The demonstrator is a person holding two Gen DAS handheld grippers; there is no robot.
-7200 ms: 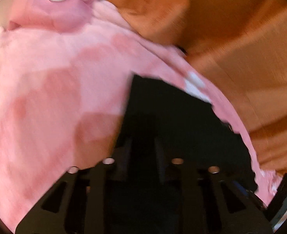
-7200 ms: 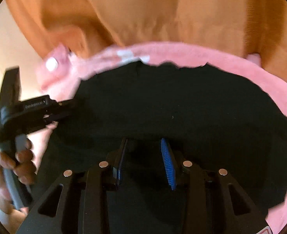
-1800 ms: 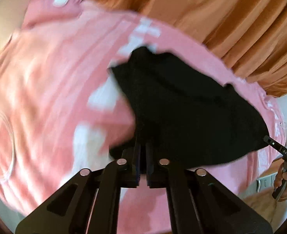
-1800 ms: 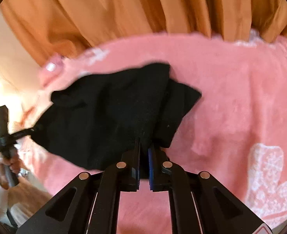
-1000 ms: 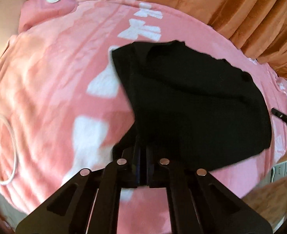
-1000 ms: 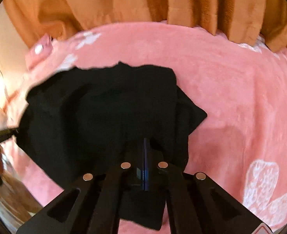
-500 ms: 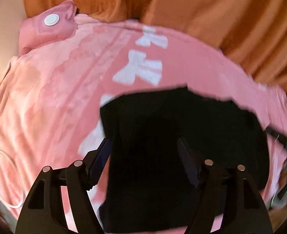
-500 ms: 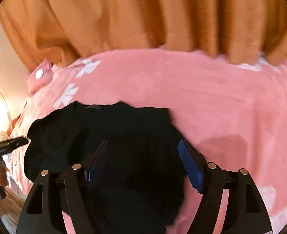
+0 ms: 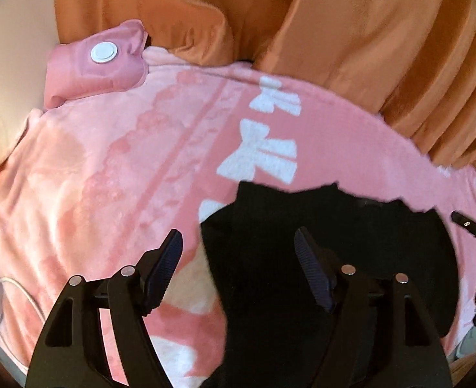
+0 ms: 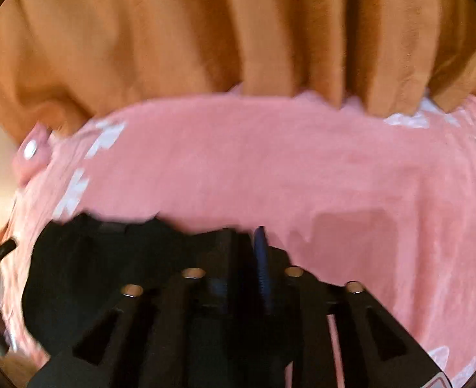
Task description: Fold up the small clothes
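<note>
Two tools, two different states: my left tool [image 9: 238, 258] hangs wide open and holds nothing, poised over the black garment [image 9: 351, 258] that lies on the pink blanket [image 9: 124, 177] of the bed. My right tool [image 10: 244, 245] has its fingers nearly together at the garment's edge; through the blur I cannot tell whether cloth is pinched.

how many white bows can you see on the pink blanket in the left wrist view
3 clear: one small bow near the orange curtain, a bigger bow below it, a third part-hidden by the black garment. More may be covered.
</note>
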